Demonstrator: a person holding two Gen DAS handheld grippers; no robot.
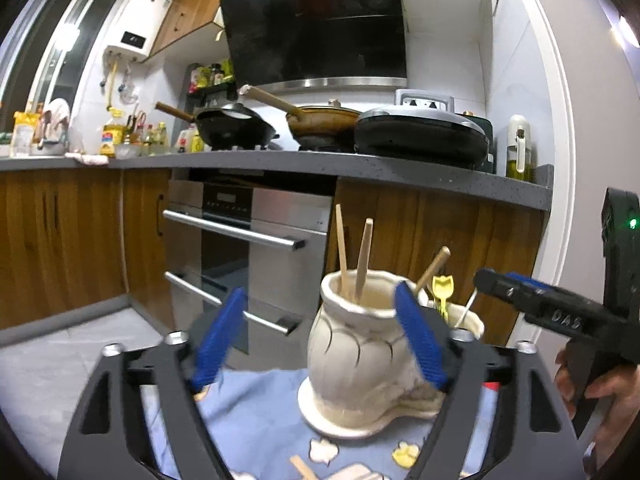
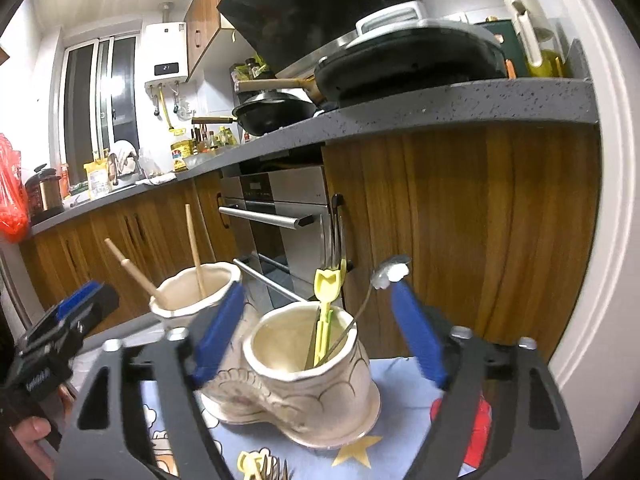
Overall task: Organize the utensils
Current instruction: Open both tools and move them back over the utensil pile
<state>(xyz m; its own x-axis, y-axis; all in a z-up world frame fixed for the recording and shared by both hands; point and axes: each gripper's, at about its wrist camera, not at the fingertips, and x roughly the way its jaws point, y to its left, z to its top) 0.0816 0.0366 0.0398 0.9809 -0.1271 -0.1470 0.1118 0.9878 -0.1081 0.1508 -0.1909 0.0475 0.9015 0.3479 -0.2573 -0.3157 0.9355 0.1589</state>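
Note:
A cream ceramic double holder stands on a blue patterned cloth. Its taller cup holds wooden chopsticks; in the right wrist view the chopsticks stand in the far cup. The nearer cup holds a yellow utensil, a metal spoon and a dark fork. My left gripper is open and empty, its jaws either side of the tall cup. My right gripper is open and empty, just in front of the near cup. It also shows at the right of the left wrist view.
More utensils lie on the cloth near me: a wooden stick and a yellow piece. Behind are a steel oven, wood cabinets and a grey counter with pans.

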